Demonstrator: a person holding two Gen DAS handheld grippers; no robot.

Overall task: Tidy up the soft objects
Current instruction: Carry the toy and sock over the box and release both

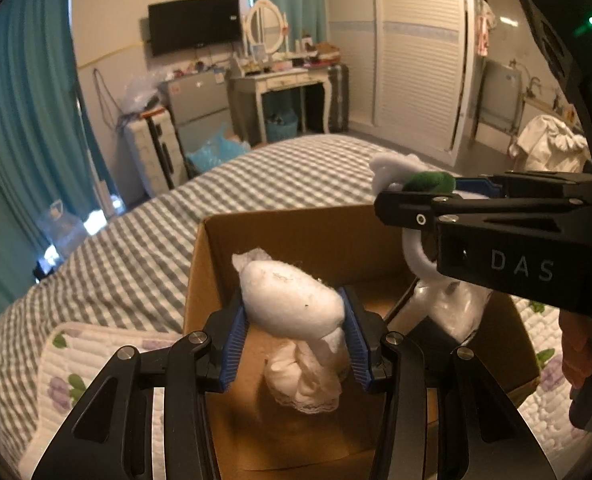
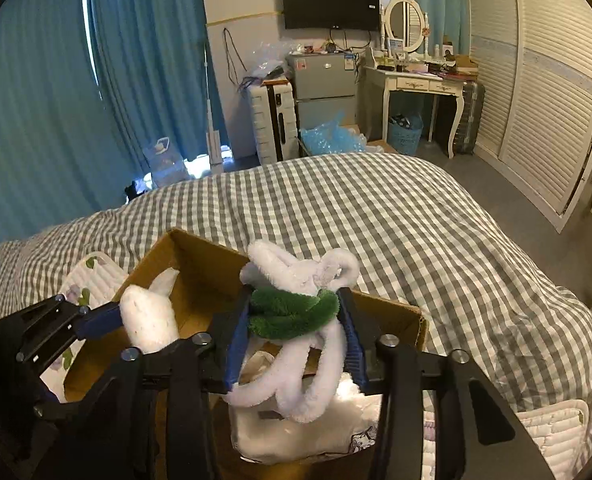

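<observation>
Hovering over the box [image 1: 200, 280] on the bed [image 2: 415, 220] | left gripper [image 1: 294, 330] is pinching a white plush [image 1: 292, 300] between its pads | right gripper [image 2: 294, 338] is clamping a white-and-green plush [image 2: 296, 312] above the box's right side.

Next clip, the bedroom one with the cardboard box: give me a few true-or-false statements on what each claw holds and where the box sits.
1. The left claw grips a white stuffed toy. True.
2. The right claw is empty. False: it is shut on a white and green plush toy.
3. The cardboard box sits on the floor. False: it rests on the checked bed.
4. Both toys are over the box. True.
</observation>
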